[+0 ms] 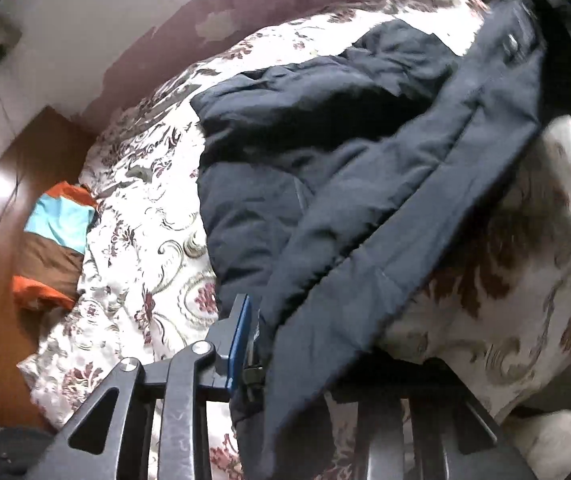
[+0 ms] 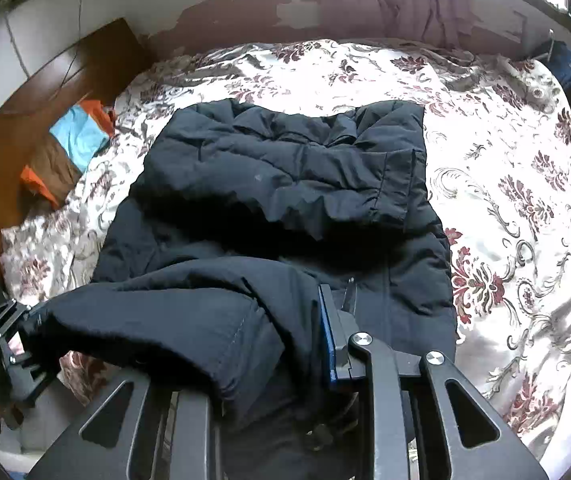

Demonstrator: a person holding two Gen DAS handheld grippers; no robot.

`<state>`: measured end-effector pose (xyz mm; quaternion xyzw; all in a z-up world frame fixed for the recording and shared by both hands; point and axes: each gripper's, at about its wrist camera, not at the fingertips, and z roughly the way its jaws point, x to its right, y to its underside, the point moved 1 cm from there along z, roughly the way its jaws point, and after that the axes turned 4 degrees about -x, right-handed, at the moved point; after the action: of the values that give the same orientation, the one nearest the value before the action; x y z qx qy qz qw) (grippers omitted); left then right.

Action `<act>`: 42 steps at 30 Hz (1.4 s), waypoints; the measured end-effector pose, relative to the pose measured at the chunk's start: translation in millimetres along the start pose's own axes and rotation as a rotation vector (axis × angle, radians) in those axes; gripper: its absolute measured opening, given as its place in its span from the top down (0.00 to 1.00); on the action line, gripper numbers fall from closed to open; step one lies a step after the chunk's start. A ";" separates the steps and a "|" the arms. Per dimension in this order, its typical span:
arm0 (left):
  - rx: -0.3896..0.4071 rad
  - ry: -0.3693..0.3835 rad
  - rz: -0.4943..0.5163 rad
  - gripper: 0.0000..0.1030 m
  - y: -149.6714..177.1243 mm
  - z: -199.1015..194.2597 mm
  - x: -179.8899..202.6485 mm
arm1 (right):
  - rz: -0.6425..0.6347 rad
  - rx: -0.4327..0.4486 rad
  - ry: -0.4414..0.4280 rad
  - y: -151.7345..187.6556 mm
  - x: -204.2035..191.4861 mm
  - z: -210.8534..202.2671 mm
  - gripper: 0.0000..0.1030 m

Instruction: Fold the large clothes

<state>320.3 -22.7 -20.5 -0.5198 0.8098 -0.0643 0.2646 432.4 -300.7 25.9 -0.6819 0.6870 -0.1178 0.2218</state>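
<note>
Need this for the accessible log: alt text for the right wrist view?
The right tongs grip a fold of a dark navy padded jacket spread on a floral bedspread. At lower left, the left tongs hold another part of it.

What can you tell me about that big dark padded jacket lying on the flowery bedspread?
The dark navy quilted puffer jacket looks soft, thick and matte, with stitched panels and a cuffed sleeve folded across its upper part. It lies spread on the floral bedspread. Its near edge is lifted: the left gripper and the right gripper each pinch part of that fabric, so it drapes between them.
</note>
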 end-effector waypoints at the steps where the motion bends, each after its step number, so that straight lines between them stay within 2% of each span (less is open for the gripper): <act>1: -0.004 0.011 -0.022 0.71 -5.1 1.0 -5.9 | 0.005 0.004 -0.001 -2.1 1.4 0.2 0.79; 5: -0.001 0.059 -0.124 0.71 -30.2 8.5 -32.0 | 0.010 0.022 0.000 -8.4 2.7 1.4 0.79; 8: 0.009 0.071 -0.161 0.74 -45.7 11.9 -40.8 | 0.006 0.040 0.003 -12.7 2.3 2.0 0.79; 11: 0.022 0.056 -0.154 0.74 -56.4 15.2 -44.1 | 0.015 0.056 -0.004 -17.0 3.8 3.9 0.80; 15: 0.024 0.049 -0.130 0.84 -68.5 17.8 -44.1 | 0.036 0.070 -0.023 -24.1 8.0 5.8 0.81; 19: 0.029 0.054 -0.137 0.88 -80.4 17.2 -48.9 | 0.033 0.092 -0.042 -33.3 11.9 5.4 0.83; 29: 0.146 0.042 -0.147 0.91 -131.0 11.1 -67.8 | 0.076 0.174 -0.027 -69.3 23.1 0.7 0.84; 36: 0.215 0.120 -0.178 0.91 -201.5 29.6 -93.6 | 0.157 0.215 0.007 -120.9 37.7 17.1 0.85; 42: 0.234 0.122 -0.137 0.91 -253.8 62.9 -106.1 | 0.185 0.212 0.018 -176.1 43.5 49.1 0.85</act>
<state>590.5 -33.6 60.5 -0.5347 0.7739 -0.2075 0.2686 612.2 -344.3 58.5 -0.5871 0.7327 -0.1751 0.2964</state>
